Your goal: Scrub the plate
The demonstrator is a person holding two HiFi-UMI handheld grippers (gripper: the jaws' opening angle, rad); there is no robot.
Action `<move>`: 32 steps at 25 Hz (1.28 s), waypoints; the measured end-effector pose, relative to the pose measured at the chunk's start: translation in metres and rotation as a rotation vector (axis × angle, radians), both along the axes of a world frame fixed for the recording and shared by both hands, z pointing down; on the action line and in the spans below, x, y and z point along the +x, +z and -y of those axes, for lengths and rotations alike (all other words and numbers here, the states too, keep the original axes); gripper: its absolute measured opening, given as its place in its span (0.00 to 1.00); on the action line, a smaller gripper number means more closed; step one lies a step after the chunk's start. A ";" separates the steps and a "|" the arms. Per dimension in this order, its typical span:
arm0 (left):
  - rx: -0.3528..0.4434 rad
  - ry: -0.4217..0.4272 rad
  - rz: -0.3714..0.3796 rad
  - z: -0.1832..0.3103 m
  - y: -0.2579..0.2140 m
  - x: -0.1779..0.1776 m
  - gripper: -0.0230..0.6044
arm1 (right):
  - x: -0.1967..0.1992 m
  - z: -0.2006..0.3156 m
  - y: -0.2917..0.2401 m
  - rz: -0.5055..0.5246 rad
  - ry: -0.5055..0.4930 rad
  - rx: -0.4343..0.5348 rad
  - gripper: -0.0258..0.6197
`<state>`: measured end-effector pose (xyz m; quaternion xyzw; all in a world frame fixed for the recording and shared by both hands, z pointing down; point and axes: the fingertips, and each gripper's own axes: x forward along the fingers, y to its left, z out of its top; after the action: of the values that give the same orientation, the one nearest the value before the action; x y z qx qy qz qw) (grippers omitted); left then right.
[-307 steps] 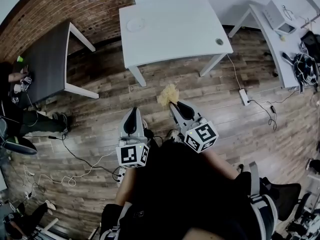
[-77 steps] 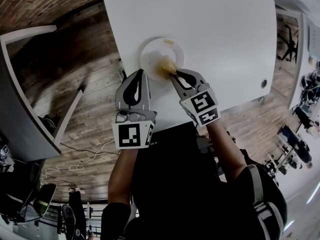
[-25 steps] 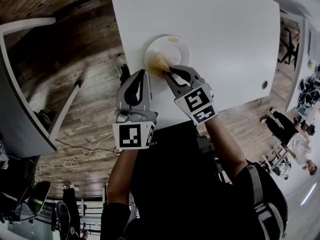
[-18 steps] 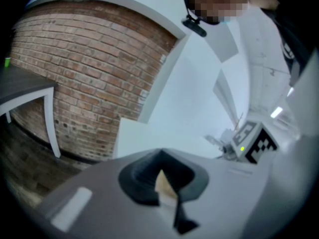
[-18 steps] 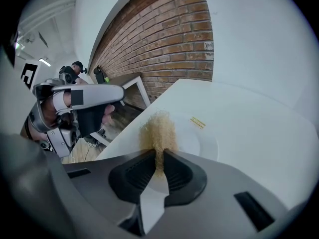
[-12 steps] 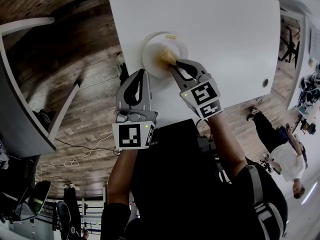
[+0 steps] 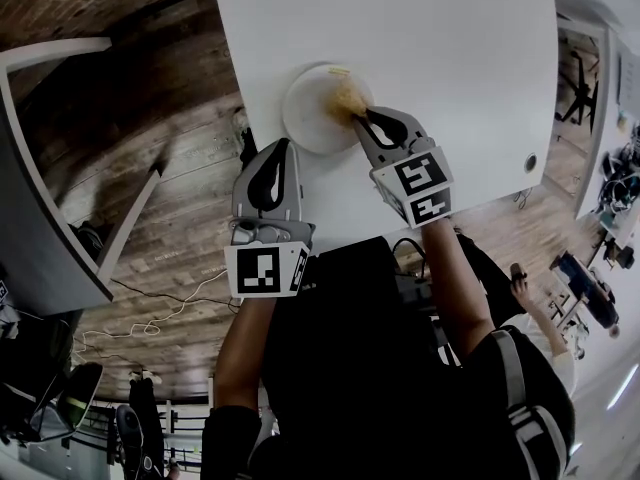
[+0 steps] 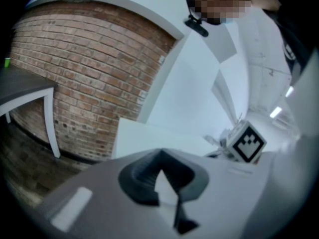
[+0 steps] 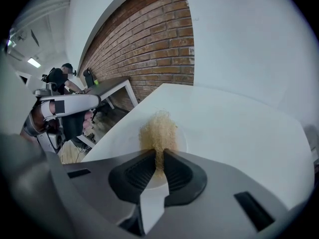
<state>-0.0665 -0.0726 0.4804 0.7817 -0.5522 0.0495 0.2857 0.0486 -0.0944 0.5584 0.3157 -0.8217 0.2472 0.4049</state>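
A white plate (image 7: pixel 308 118) lies on the white table (image 7: pixel 450 58) near its left front corner. My right gripper (image 7: pixel 358 116) is shut on a yellowish fibrous scrubber (image 7: pixel 350 96), which presses on the plate's far right part. In the right gripper view the scrubber (image 9: pixel 158 129) sticks out between the jaws (image 9: pixel 158 156) onto the plate (image 9: pixel 181 141). My left gripper (image 7: pixel 280 145) hangs just short of the plate's near left rim, shut and holding nothing. Its tips (image 8: pixel 160 153) meet in the left gripper view.
A dark grey table (image 7: pixel 40 198) stands to the left over the wooden floor (image 7: pixel 170 208), where a cable (image 7: pixel 150 328) trails. A round cable hole (image 7: pixel 529 162) sits near the white table's right front corner. People stand at the right edge (image 7: pixel 520 288) and by the dark table (image 9: pixel 62 76).
Over the last second my right gripper has dragged the scrubber across the plate from its left side to its far right. The left gripper has stayed where it was.
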 end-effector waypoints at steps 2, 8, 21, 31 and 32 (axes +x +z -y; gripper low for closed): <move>0.006 0.001 0.001 -0.001 -0.003 0.002 0.04 | 0.004 0.003 -0.003 0.000 0.009 0.016 0.11; 0.029 0.011 0.011 -0.003 -0.019 0.007 0.04 | 0.005 0.008 -0.021 0.020 0.031 0.059 0.11; 0.120 0.008 0.043 -0.005 -0.081 0.027 0.04 | 0.013 0.012 -0.084 0.127 0.076 0.178 0.11; 0.167 -0.065 0.036 -0.024 -0.123 0.037 0.04 | 0.025 -0.010 -0.146 0.292 0.158 0.245 0.11; 0.175 -0.071 0.036 -0.026 -0.128 0.039 0.04 | 0.027 -0.012 -0.153 0.310 0.162 0.258 0.11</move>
<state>-0.0271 -0.0468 0.3526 0.7825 -0.5870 0.0049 0.2076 0.0756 -0.0822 0.4056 0.3879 -0.8711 0.2172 0.2086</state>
